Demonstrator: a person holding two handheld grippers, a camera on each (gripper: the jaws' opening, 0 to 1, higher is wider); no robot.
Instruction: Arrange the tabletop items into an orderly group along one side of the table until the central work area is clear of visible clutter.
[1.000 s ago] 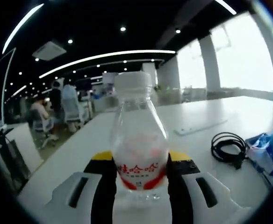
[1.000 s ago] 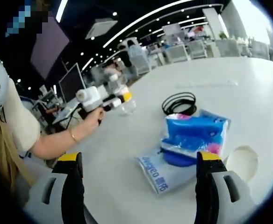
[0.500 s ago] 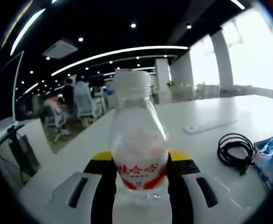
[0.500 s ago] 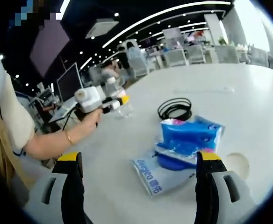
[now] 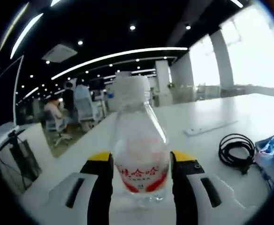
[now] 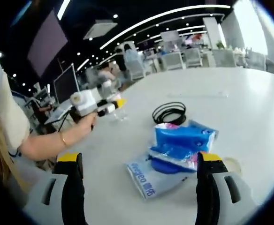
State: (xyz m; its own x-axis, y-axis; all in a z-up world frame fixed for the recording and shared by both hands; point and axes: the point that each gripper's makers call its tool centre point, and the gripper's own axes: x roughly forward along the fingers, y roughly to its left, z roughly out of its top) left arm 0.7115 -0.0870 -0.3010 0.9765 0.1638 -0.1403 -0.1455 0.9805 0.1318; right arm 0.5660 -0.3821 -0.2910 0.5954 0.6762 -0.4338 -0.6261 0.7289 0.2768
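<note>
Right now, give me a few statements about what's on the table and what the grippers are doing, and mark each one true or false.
1. The left gripper is shut on the clear bottle. True.
2. The bottle has no cap. False: a white cap is on it.
3. The right gripper holds the blue packet. False: its jaws stand wide apart, the packet lying on the white table beyond them.
4. A coiled black cable lies on the table, farther off than the packet. True.
5. The cable sits on top of the packet. False: it lies behind the packet, on the table.
</note>
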